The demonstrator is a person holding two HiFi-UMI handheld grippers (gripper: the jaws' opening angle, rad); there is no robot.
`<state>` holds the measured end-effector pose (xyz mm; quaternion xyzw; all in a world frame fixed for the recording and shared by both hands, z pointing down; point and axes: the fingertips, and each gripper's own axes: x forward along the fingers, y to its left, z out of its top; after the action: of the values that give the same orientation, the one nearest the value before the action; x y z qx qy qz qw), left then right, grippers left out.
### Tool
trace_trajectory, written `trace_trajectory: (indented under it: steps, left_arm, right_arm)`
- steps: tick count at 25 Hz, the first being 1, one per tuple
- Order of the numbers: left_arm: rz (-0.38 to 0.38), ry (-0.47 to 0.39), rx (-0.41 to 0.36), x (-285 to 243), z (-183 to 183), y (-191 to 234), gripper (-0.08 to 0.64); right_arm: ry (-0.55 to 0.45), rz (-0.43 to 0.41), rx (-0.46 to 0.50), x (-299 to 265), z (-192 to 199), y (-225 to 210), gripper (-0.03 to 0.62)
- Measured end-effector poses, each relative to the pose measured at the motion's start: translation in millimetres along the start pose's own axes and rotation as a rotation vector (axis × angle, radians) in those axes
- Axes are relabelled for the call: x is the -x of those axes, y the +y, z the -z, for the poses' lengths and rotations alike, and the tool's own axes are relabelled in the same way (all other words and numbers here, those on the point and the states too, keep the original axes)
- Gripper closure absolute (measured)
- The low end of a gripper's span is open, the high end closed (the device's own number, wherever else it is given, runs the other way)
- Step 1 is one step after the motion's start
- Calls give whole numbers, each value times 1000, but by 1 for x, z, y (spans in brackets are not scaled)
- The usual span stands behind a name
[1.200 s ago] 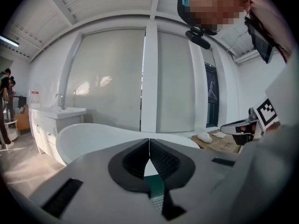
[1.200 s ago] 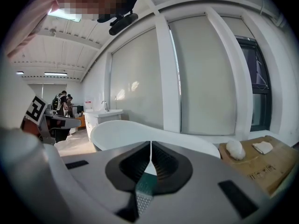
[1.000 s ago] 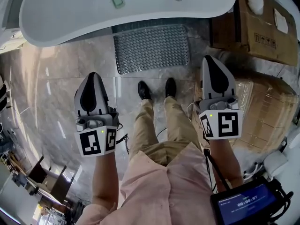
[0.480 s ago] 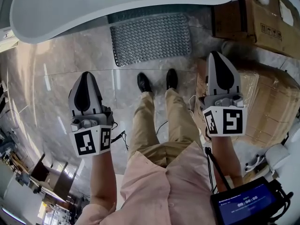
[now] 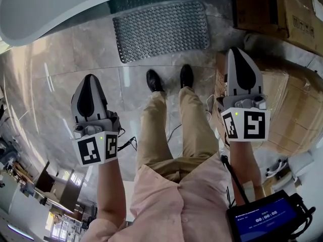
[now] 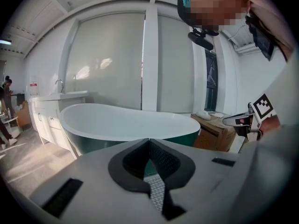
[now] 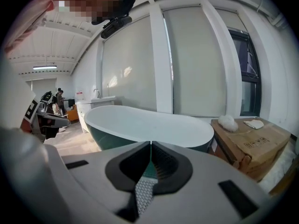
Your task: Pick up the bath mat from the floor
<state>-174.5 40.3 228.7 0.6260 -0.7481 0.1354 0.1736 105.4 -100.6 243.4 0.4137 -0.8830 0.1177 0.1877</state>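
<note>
A white bathtub (image 5: 55, 14) spans the far side of the marble floor (image 5: 55, 89), with cardboard boxes (image 5: 295, 16) at the far right. The grey studded bath mat (image 5: 161, 30) lies flat on the floor against the tub's near side, beyond the person's black shoes (image 5: 154, 80). The left gripper (image 5: 90, 82) and right gripper (image 5: 238, 54) hang beside the legs, apart from the mat, jaws pressed together on nothing

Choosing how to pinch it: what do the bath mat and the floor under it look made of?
Bath mat: probably soft rubber or plastic, matte grey, with a regular grid of small bumps or holes. Floor: polished stone or marble-look tile; glossy, with veining, bright reflections and straight joints.
</note>
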Motion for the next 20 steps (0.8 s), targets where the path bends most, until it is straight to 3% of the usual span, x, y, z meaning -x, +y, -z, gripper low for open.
trace_trajectory:
  steps: [20]
  left_arm:
    - [-15,15,-14,-15,77,11,534]
  right_arm:
    - [23,43,-28,-2,88,-7,572]
